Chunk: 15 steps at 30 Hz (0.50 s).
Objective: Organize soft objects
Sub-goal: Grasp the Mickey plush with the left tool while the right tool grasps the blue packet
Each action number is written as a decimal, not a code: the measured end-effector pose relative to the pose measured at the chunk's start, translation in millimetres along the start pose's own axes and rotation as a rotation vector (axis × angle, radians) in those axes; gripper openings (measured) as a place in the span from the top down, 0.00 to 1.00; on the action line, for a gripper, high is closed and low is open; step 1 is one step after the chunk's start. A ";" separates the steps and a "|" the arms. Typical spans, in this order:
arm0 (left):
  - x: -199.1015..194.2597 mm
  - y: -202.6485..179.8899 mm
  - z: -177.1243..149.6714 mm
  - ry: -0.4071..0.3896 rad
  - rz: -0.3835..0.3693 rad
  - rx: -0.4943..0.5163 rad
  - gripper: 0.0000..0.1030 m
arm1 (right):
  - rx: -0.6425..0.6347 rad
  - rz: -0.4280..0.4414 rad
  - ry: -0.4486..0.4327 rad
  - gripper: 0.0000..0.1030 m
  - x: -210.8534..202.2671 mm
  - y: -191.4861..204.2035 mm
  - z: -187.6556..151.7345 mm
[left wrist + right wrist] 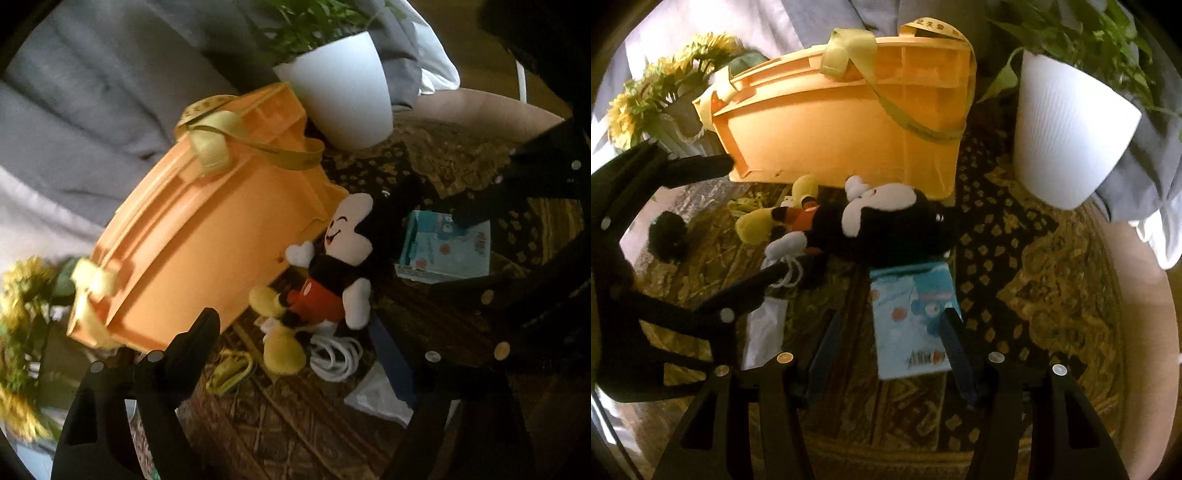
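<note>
Your right gripper [886, 343] is wide open and holds nothing; its two fingers [955, 343] stand on either side of the lower part of a light blue packet [912, 314] that lies flat on the patterned table [1034, 295]. Whether the fingers touch the packet, you cannot tell.

Just beyond the packet lies the plush mouse [879, 218], on its side, its head close to the packet's far edge and its yellow shoes pointing left. Behind the mouse stands the orange bin [842, 122], with a yellow ribbon [849, 55] tied to its rim. A white pot [1067, 136] with a green plant sits to the right of the bin, and yellow flowers [653, 85] to its left.

Your left gripper [753, 221] comes in from the left, open and empty, one finger beside the bin's lower corner and the other near the mouse's white hand.

From the left wrist, the mouse [325, 273] lies against the bin [207, 236], with a coiled white cable [336, 358] under its legs and the packet [447, 243] to its right.
</note>
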<state>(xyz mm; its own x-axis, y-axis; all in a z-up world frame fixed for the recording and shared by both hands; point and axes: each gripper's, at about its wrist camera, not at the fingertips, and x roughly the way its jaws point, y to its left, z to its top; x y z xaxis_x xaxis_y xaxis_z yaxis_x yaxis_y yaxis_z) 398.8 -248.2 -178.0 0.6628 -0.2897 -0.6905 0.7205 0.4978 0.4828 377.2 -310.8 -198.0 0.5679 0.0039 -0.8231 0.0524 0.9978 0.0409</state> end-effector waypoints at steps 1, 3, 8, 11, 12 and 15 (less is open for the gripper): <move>3.4 -0.2 0.7 0.000 -0.013 0.008 0.19 | -0.008 -0.010 -0.004 0.45 1.8 0.3 1.3; 11.4 -2.1 1.9 -0.002 -0.055 0.029 0.19 | -0.017 -0.019 -0.011 0.45 4.7 -0.6 4.6; 21.5 -6.8 6.0 -0.014 -0.094 0.059 0.19 | -0.049 -0.070 -0.013 0.45 6.0 0.2 8.5; 28.5 -7.0 6.2 -0.005 -0.116 0.053 0.20 | -0.061 -0.088 -0.032 0.45 5.6 -0.5 8.8; 31.1 -7.5 6.6 -0.005 -0.118 0.054 0.24 | -0.053 -0.083 -0.014 0.45 10.4 -2.7 9.2; 41.5 -9.2 10.4 0.000 -0.121 0.060 0.29 | -0.029 -0.052 0.022 0.45 23.1 -9.8 8.9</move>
<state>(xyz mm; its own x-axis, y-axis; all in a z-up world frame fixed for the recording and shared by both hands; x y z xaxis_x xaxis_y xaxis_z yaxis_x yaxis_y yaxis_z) 421.8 -273.3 -205.5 0.5702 -0.3449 -0.7456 0.8062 0.4091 0.4274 397.1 -321.0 -212.3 0.5470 -0.0464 -0.8358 0.0575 0.9982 -0.0178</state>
